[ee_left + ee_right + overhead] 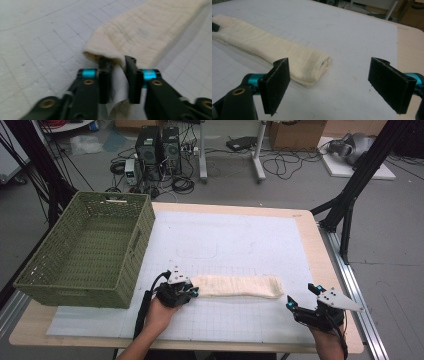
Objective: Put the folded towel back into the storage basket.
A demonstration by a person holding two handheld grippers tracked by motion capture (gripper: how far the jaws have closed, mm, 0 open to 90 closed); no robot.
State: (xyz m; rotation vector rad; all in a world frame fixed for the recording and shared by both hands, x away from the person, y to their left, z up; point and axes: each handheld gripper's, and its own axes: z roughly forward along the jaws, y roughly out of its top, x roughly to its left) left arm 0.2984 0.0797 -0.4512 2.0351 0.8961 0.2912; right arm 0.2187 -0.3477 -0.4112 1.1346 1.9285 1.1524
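- I have the left claw (194,292) at the left end of the folded cream cloth (235,286), and its jaws are clamped on that end.
- From the left gripper view, the left claw (117,75) pinches a thin bunch of the cream cloth (140,35) between its black jaws; the fabric rises between them and the rest of the cloth runs away toward the upper right.
- The cloth lies as a long narrow strip on the white gridded mat (240,245), crosswise in the near-middle part of the desk (327,270).
- My right claw (291,304) sits near the cloth's right end, just off it and not touching, jaws wide apart with nothing between them.
- In the right gripper view, the right claw (329,86) frames the folded right end of the cloth (274,50); the fold's edge lies between the two padded jaws, farther out on the mat (352,32).
- The layered edge of the fold shows at that right end.
- A green woven basket (135,245) stands at the left side of the desk, partly over the mat's edge, well apart from the cloth's right end and near the left claw.
- The person's left hand (160,315) carries the left claw; the right hand (327,340) carries the right one at the near right corner.
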